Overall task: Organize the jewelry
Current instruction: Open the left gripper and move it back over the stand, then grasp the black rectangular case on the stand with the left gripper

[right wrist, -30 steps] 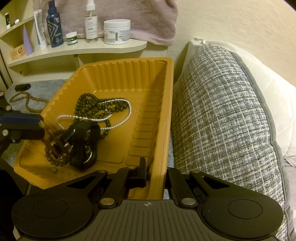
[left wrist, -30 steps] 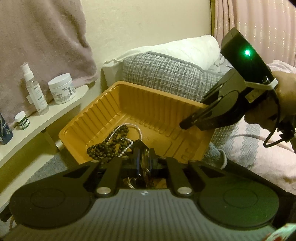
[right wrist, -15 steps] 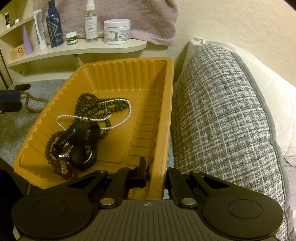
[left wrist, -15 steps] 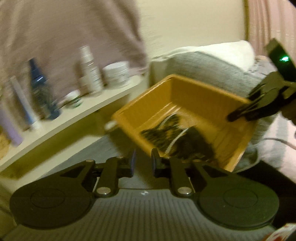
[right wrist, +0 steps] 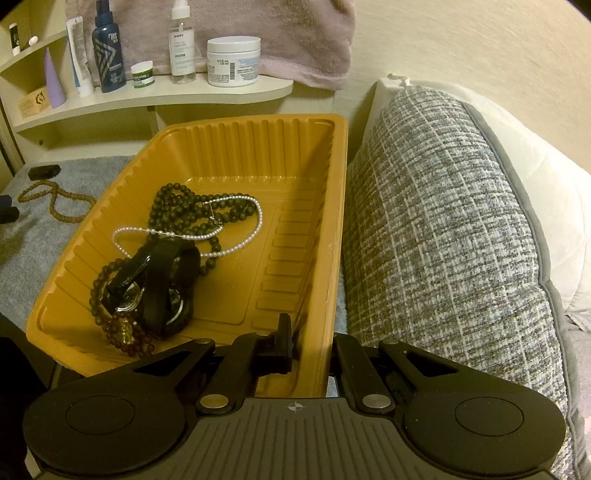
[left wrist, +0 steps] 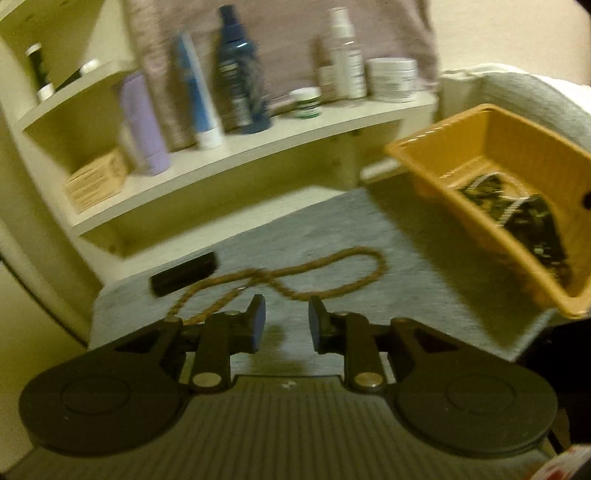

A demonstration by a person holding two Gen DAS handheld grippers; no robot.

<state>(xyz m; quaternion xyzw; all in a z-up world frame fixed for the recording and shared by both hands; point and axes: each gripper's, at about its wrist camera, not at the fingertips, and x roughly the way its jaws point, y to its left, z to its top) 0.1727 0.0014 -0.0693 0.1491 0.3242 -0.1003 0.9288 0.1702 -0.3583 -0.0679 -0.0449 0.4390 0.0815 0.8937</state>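
The orange plastic tray [right wrist: 336, 184] holds a dark bead necklace [right wrist: 184, 210], a pearl strand [right wrist: 236, 206] and black watches [right wrist: 162, 284] on a brown bead bracelet. My right gripper [right wrist: 314, 343] is shut on the tray's near right wall, which stands between its fingers. My left gripper [left wrist: 284, 314] hovers over grey cloth with its jaws opening and nothing between them. Just beyond its fingertips a brown bead necklace [left wrist: 332, 266] lies looped on the cloth. In this blurred left wrist view the tray [left wrist: 443, 155] sits at the right. The right wrist view shows the same necklace [right wrist: 55, 206] left of the tray.
A small black block [left wrist: 183, 275] lies on the cloth [left wrist: 406, 258] by the necklace. A curved shelf [right wrist: 159, 94] behind carries several bottles and jars, with a towel [right wrist: 280, 33] hanging above. A grey woven cushion [right wrist: 443, 221] presses against the tray's right side.
My left gripper let go of the watch and bracelet in the tray, swung left out over the grey cloth, and parted its jaws. The right gripper and tray stayed still.
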